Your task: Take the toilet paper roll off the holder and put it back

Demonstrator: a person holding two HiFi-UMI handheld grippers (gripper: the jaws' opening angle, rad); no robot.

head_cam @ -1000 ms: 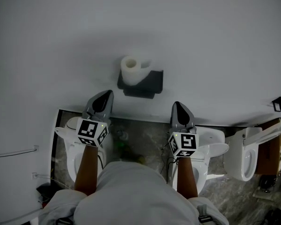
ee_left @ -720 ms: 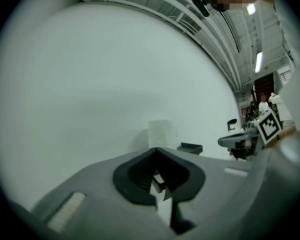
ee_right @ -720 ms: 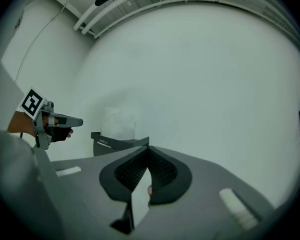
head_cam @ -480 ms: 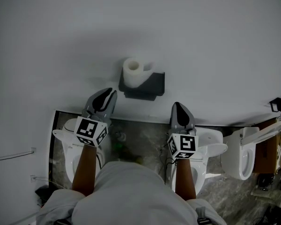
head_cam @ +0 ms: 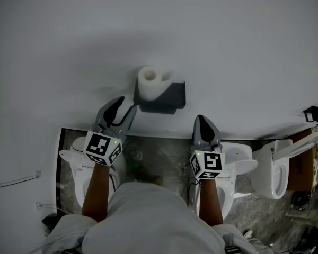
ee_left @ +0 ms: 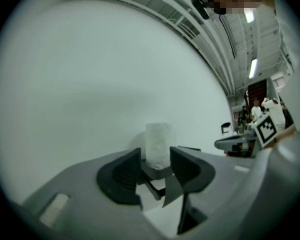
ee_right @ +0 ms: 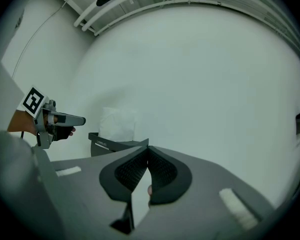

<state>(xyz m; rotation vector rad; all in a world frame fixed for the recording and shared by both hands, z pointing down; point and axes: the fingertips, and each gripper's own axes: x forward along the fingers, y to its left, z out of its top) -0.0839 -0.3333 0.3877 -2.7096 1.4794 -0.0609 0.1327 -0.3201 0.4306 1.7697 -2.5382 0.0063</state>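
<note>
Toilet paper roll [head_cam: 148, 81] stands on end on the dark holder [head_cam: 168, 95] fixed to the pale wall [head_cam: 238, 41] in the head view. Its open core faces up, so its long axis is upright. The left gripper [head_cam: 125, 107] points level at the wall just below and left of the roll. One fingertip is close by the holder's left corner and touches nothing. The right gripper [head_cam: 201, 121] hangs lower and off to the right, well apart from the roll. The left hand is therefore plainly the nearer one.

In the left gripper view, the left gripper [ee_left: 155, 155] has its jaws partly apart; they have just been opening. The roll [ee_left: 158, 143] shows upright in the gap, ahead of the pads and beyond them. No pad presses on it. The holder [ee_left: 156, 172] sits under it as a dark ledge. The roll lies straight ahead and slightly high, centred on the gap. A short reach forward would likely bring the pads to either side of its standing wall.

In the right gripper view, the right gripper [ee_right: 147, 154] has its pads together with nothing between them. The roll [ee_right: 119, 125] and holder [ee_right: 112, 145] lie up and to the left of its line. The left gripper [ee_right: 65, 120] shows further left.
</note>
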